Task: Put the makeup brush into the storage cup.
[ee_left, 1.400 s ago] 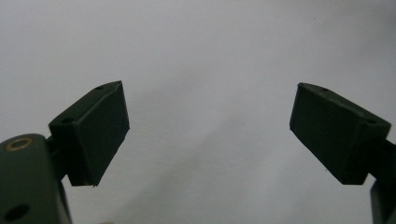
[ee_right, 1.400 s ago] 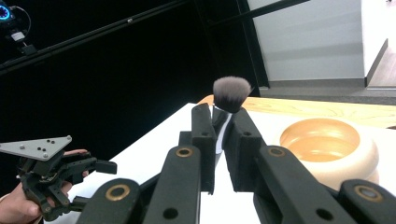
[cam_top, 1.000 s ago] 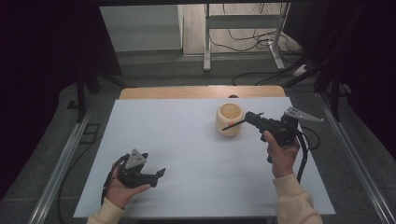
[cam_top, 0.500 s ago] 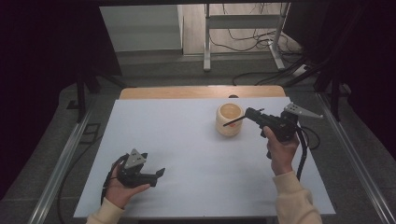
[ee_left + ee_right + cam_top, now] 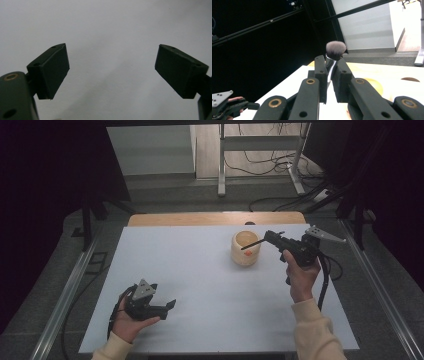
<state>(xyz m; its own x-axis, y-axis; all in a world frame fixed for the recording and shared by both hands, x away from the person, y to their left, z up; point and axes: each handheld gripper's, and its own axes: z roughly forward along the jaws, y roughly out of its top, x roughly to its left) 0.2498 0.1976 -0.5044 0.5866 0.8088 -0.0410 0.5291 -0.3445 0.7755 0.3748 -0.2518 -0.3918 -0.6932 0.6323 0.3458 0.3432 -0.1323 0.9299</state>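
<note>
My right gripper (image 5: 268, 238) is shut on the dark handle of a makeup brush (image 5: 252, 244). It holds the brush above the table's right half, slanting out over a pale wooden cup (image 5: 245, 251). In the right gripper view the brush's grey bristle head (image 5: 335, 50) sticks up past the closed jaws of the right gripper (image 5: 330, 62), and the cup (image 5: 373, 86) lies just beyond them. My left gripper (image 5: 169, 305) rests low at the front left of the white table (image 5: 190, 270). Its pads (image 5: 53, 68) stand wide apart over bare tabletop, so it is open and holds nothing.
A wooden board (image 5: 200, 218) runs along the table's far edge. Metal rails (image 5: 70, 290) flank the table on both sides. A frame leg and loose cables (image 5: 260, 170) lie on the floor beyond. The right gripper's cable (image 5: 322, 285) hangs by the forearm.
The right gripper has risen a little with the brush and stays beside the cup. The left gripper has not moved.
</note>
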